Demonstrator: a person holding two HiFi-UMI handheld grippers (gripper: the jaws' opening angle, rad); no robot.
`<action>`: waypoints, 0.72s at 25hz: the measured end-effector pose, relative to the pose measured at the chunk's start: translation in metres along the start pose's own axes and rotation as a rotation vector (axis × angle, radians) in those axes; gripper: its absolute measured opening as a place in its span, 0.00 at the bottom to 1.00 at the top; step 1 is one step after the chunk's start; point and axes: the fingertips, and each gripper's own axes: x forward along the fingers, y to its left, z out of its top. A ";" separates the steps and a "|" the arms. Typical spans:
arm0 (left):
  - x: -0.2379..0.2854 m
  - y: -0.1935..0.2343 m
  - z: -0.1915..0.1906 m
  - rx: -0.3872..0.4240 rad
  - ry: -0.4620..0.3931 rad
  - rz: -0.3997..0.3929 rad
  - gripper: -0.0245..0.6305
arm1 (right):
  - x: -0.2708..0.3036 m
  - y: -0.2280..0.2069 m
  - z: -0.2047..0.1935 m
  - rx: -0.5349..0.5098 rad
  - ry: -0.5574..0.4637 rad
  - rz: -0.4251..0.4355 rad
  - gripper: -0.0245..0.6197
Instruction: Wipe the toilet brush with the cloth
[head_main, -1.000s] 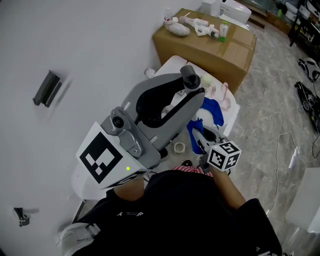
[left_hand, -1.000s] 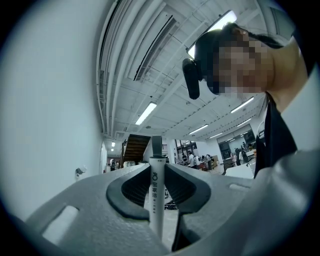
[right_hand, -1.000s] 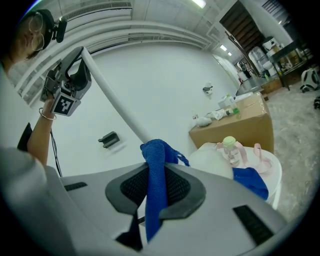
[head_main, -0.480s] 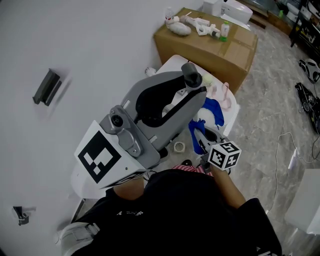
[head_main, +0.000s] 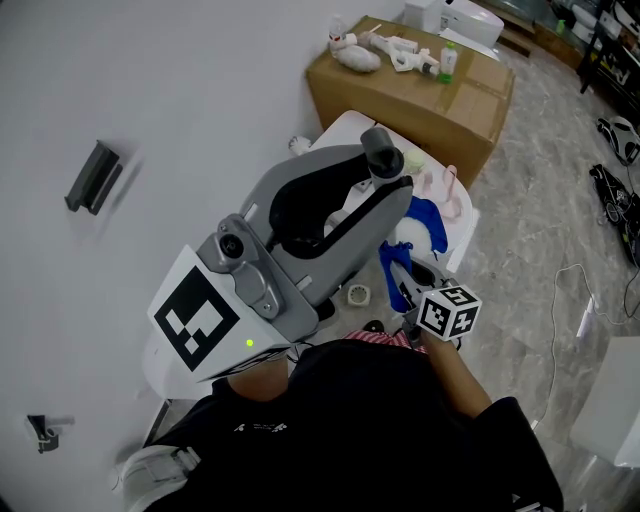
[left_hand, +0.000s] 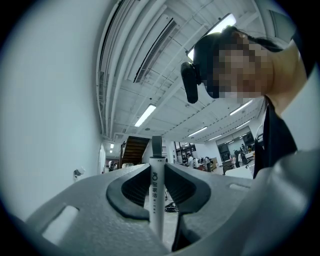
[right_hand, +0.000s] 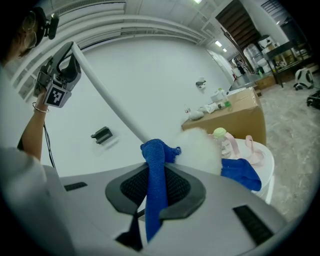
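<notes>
Right gripper view: cloth (right_hand: 155, 176) in jaws; cardboard box (right_hand: 235, 120) w/ bottle (right_hand: 220, 95) atop.

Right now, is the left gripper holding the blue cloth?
No, the left gripper clamps the toilet brush by its white handle; the blue cloth is pinched in the right gripper.

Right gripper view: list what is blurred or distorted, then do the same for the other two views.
Right gripper view: fisheye bending, dark round border; the white fluffy brush head is smeared, the blue woven cloth sharp. Left gripper view: the ceiling lines curve, the white plastic brush handle crisp. Head view: sharp, even light.
</notes>
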 end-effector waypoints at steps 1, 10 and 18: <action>0.000 0.000 0.001 0.000 -0.001 0.001 0.18 | 0.000 0.000 -0.001 0.002 0.002 0.000 0.14; 0.001 0.005 -0.006 0.000 0.009 0.020 0.18 | -0.003 0.014 -0.004 -0.009 0.007 0.046 0.13; 0.002 0.011 -0.017 0.011 0.035 0.038 0.18 | -0.010 0.051 0.006 -0.054 -0.014 0.219 0.13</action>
